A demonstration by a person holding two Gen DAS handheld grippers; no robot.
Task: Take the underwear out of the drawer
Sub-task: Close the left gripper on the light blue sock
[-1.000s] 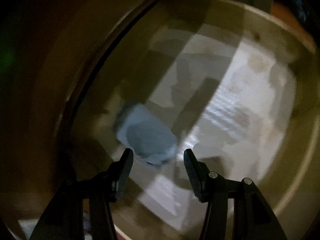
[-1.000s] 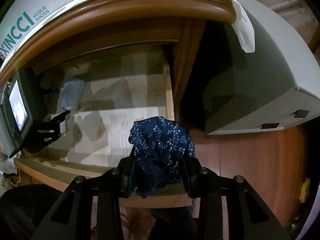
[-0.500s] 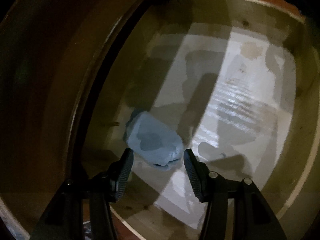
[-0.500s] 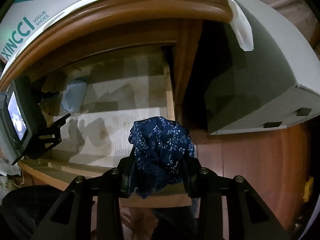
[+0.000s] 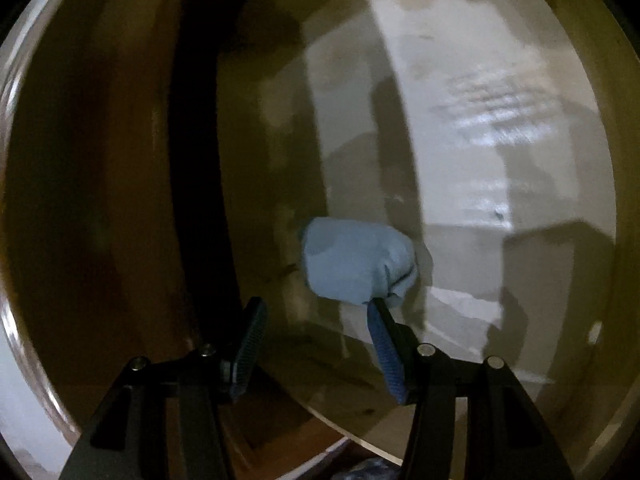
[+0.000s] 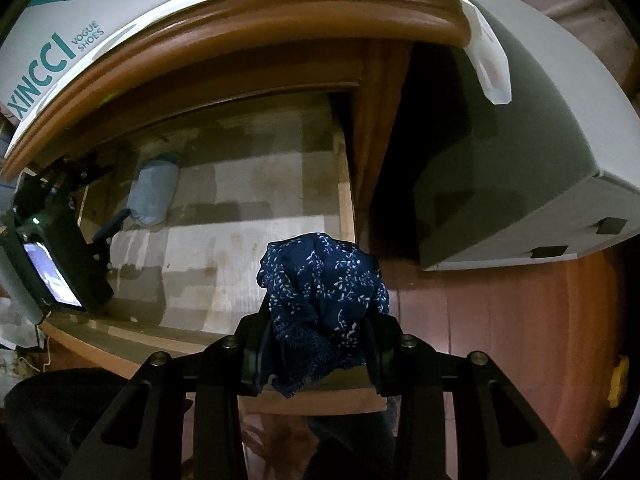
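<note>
The task concerns 2 garments. The navy print underwear (image 6: 324, 304) is pinched between the closed right tongs (image 6: 316, 344), bunched upward above the fingers with a lace edge hanging below. It is held over the front edge of the drawer (image 6: 346, 216), clear of the drawer floor, so this piece judges as already lifted out and kept aside while the other hand works.

The light-blue roll (image 5: 356, 266) lies on the drawer floor near the left rear corner, close to the left wall. In the left wrist view, the left tongs (image 5: 316, 344) stand open. The right finger's tip touches or just meets the roll's near end; the left finger sits well off to the side, apart from the cloth. The roll is thus off-centre in the gap, not yet straddled. The right wrist view confirms this: the left tongs (image 6: 114, 222) reach in from the drawer's left side with one blue pad at the roll's (image 6: 154, 190) near end.

Judgement: the step in hand is the approach to the second garment. A sideways shift to centre the roll appears needed before closing; otherwise the single touching finger may merely push the soft roll along the floor.

A white shoebox (image 6: 56, 48) sits on the cabinet top above the drawer.
</note>
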